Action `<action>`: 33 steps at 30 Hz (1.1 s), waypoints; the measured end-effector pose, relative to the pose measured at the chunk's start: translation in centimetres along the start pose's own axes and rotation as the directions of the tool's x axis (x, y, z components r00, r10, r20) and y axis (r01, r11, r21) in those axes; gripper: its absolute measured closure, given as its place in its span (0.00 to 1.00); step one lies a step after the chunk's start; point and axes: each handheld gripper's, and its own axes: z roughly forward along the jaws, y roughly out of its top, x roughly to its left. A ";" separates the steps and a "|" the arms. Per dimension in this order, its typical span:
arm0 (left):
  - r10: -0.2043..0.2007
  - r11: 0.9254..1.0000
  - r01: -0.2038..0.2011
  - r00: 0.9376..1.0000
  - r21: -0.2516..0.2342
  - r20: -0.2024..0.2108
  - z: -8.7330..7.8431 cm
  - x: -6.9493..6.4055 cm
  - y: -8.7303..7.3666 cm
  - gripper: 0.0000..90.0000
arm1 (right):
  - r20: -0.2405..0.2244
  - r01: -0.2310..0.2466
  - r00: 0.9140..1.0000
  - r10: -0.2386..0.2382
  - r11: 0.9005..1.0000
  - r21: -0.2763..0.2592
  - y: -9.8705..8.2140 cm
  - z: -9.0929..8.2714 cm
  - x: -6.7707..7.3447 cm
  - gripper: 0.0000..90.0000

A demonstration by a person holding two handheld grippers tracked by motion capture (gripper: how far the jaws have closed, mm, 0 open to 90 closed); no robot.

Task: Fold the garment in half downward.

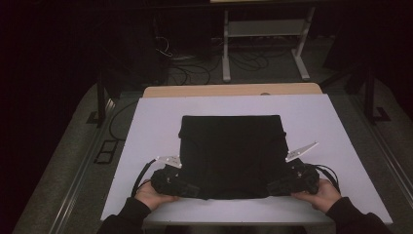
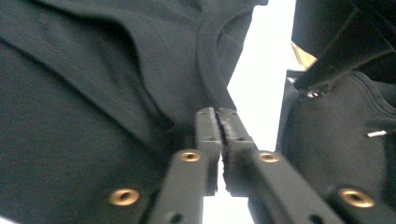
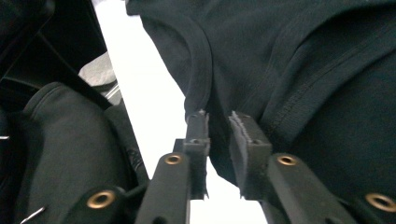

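Black folded garment (image 1: pixel 230 153) hides both hand-held gripper tips; left (image 2: pixel 218 122) nearly pressed together, right (image 3: pixel 223 126) slightly spread.

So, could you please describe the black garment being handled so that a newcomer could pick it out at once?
Start at the white board covering the table. At its middle lies the black folded cloth garment, squared up into a flat rectangle. It is the one dark thing on the white surface, with the left gripper and right gripper at its two near corners.
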 end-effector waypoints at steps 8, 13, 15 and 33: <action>0.019 0.998 -0.025 0.994 -0.055 -0.108 -0.7 -0.3 -0.1 0.63 | 0.063 0.031 0.998 -0.027 0.998 -0.055 0.2 -0.9 0.4 0.54; 0.004 0.996 -0.015 0.991 -0.085 -0.132 -1.0 -0.5 0.0 0.44 | 0.091 0.030 0.996 -0.024 0.997 -0.073 0.5 -1.1 0.6 0.41; 0.005 0.995 -0.020 0.989 -0.101 -0.148 -1.2 -0.6 0.1 0.38 | 0.097 0.035 0.995 -0.026 0.995 -0.089 0.6 -1.3 0.6 0.36; -0.044 0.972 -0.014 0.969 -0.235 -0.242 -3.8 -0.1 -0.7 0.12 | 0.233 0.108 0.970 -0.067 0.980 -0.169 4.1 -2.1 1.3 0.00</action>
